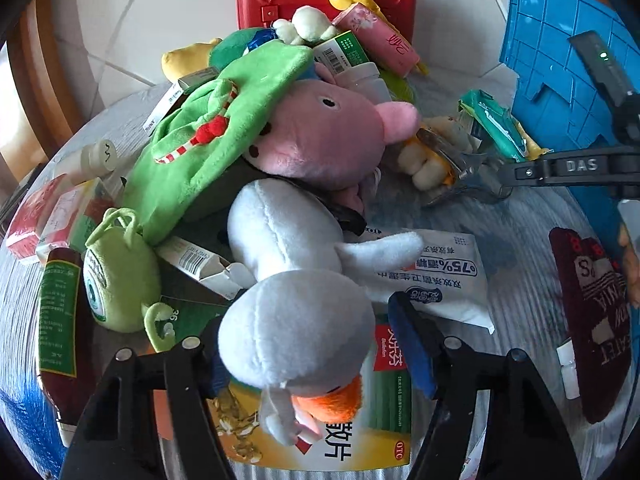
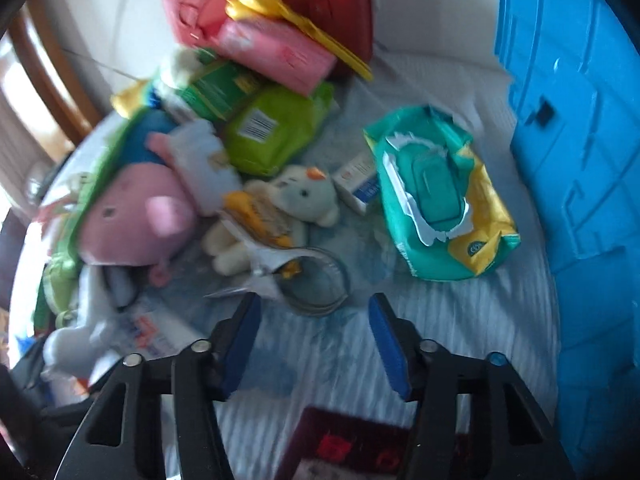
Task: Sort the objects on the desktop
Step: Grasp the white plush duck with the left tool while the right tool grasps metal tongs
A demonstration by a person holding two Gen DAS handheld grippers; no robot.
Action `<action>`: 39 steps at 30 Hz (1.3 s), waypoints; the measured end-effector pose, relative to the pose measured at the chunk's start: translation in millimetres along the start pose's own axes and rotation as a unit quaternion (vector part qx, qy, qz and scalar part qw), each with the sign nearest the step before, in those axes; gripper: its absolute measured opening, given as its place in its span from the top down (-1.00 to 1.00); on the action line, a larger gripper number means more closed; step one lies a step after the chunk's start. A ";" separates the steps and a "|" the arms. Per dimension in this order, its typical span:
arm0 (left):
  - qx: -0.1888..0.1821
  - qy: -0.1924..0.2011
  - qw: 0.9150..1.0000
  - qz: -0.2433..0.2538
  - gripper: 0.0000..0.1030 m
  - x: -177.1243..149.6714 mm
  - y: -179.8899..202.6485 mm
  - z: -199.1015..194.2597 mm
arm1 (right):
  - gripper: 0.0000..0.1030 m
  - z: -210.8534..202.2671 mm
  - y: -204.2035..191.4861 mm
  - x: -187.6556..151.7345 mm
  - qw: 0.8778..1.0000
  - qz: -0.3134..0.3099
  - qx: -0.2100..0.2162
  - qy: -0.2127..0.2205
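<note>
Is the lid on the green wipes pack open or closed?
Closed. The teal flip lid lies flat on the wipes pack.

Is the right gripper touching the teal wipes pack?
Apart. The right wrist view shows the right gripper with open jaws over bare tablecloth, and the wipes pack lies beyond its right fingertip with cloth visible between.

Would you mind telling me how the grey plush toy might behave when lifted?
The grey plush toy looks soft, so it would probably squash and feel light. Its long body would likely droop. It overlaps the white wipes pack, which might shift.
</note>
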State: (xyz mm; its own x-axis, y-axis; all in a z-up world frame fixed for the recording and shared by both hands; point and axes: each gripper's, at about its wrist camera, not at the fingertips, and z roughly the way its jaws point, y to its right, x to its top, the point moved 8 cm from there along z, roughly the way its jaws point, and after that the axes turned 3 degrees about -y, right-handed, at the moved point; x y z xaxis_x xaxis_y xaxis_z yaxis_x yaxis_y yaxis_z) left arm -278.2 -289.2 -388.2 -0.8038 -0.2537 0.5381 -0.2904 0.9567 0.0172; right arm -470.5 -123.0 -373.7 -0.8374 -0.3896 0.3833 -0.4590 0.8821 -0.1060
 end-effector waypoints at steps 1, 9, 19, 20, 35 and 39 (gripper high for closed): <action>-0.003 0.000 1.000 0.000 -0.33 0.5 -0.9 -0.1 | 0.15 6.7 2.0 -0.7 1.000 0.005 -0.001 -0.008; -0.005 0.000 1.000 -0.002 -0.09 5.0 -10.0 2.1 | 0.88 28.9 6.9 3.7 1.000 0.013 -0.005 -0.006; -0.007 0.014 1.000 -0.021 0.19 -0.8 -22.6 -19.1 | 0.89 -33.5 -5.1 -18.6 0.998 0.002 0.021 0.061; -0.005 0.018 1.000 -0.020 0.20 -0.8 -22.9 -24.7 | 0.89 -38.0 -3.7 -22.0 0.998 0.004 0.025 0.062; 0.016 0.094 0.995 -0.004 0.21 14.0 -5.9 -117.7 | 0.89 -119.2 -22.0 -43.4 0.992 0.003 0.057 0.115; 0.021 0.121 0.992 -0.003 0.20 19.2 -0.2 -147.4 | 0.88 -155.3 -31.2 -49.2 0.988 -0.011 0.058 0.142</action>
State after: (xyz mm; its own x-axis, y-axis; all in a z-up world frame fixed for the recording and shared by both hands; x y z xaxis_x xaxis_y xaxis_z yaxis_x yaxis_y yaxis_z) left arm -217.1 -273.2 -253.6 -0.6553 -0.2134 0.7246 -0.3207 0.9471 -0.0110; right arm -368.9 -90.3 -246.8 -0.7171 -0.3039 0.6272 -0.5209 0.8316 -0.1926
